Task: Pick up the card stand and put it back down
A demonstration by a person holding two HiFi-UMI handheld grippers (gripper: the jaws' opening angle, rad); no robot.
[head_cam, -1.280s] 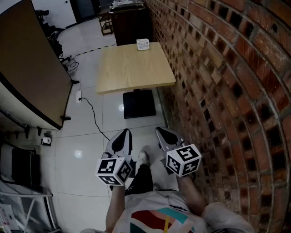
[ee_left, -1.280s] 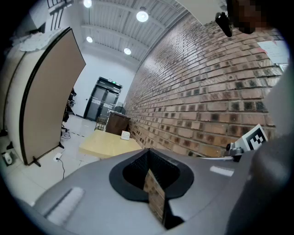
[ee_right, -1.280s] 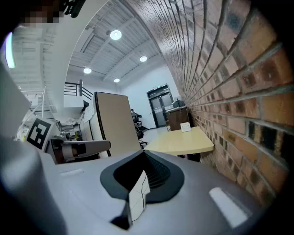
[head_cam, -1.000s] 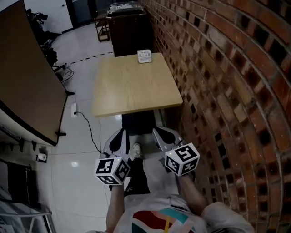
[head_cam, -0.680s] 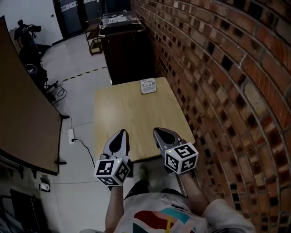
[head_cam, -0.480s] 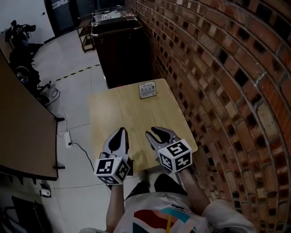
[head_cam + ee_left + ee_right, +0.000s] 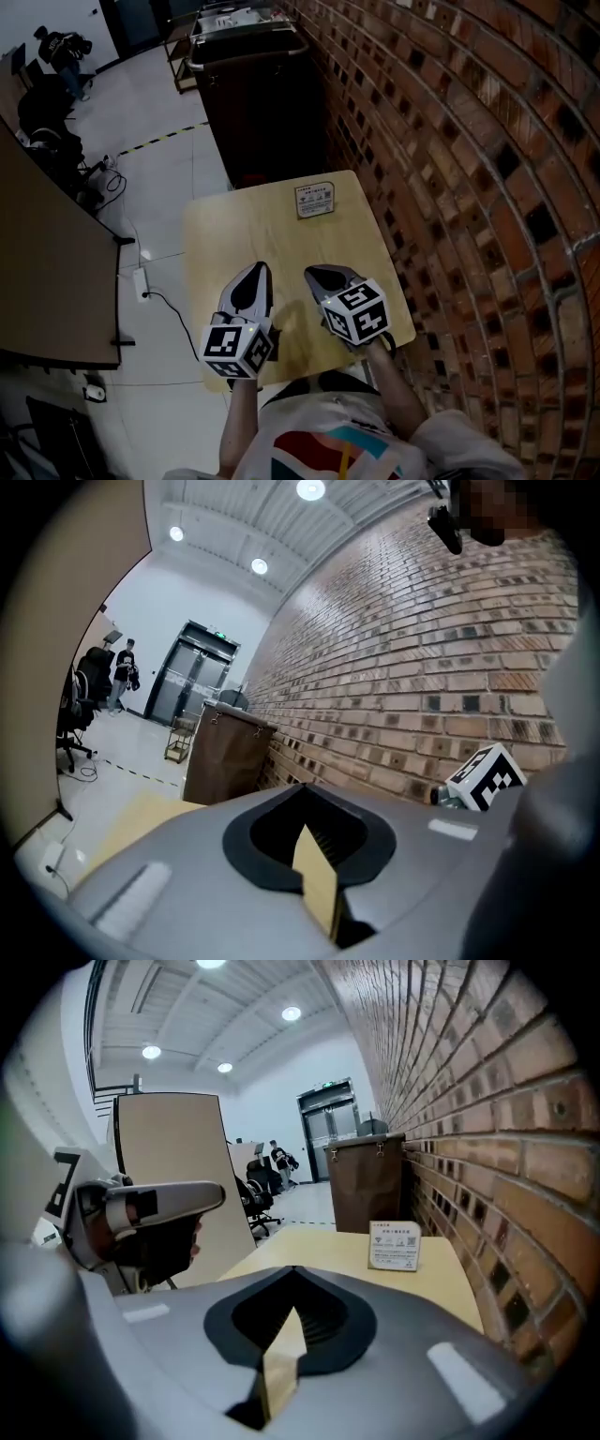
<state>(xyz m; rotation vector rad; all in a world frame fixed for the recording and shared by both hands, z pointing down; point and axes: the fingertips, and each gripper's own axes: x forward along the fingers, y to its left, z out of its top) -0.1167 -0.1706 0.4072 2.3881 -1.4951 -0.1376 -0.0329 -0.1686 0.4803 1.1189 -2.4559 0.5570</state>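
The card stand (image 7: 315,200) is a small white printed sign standing upright near the far edge of the light wooden table (image 7: 244,234), close to the brick wall. In the right gripper view the card stand (image 7: 394,1245) faces me, well ahead of the jaws. My left gripper (image 7: 255,272) and right gripper (image 7: 316,277) hover side by side over the near half of the table, both shut with nothing in them. Each gripper view shows the jaw tips meeting: left gripper (image 7: 302,793), right gripper (image 7: 292,1275). The stand is out of the left gripper view.
A brick wall (image 7: 469,187) runs along the table's right side. A tall dark cabinet (image 7: 258,89) stands just beyond the far edge. A brown partition (image 7: 47,272) and a floor cable (image 7: 155,295) lie to the left. A person stands far back by the doors (image 7: 125,672).
The view has advanced toward the table, which now lies under both grippers. The right gripper's jaws parted slightly half a second ago and are together again.
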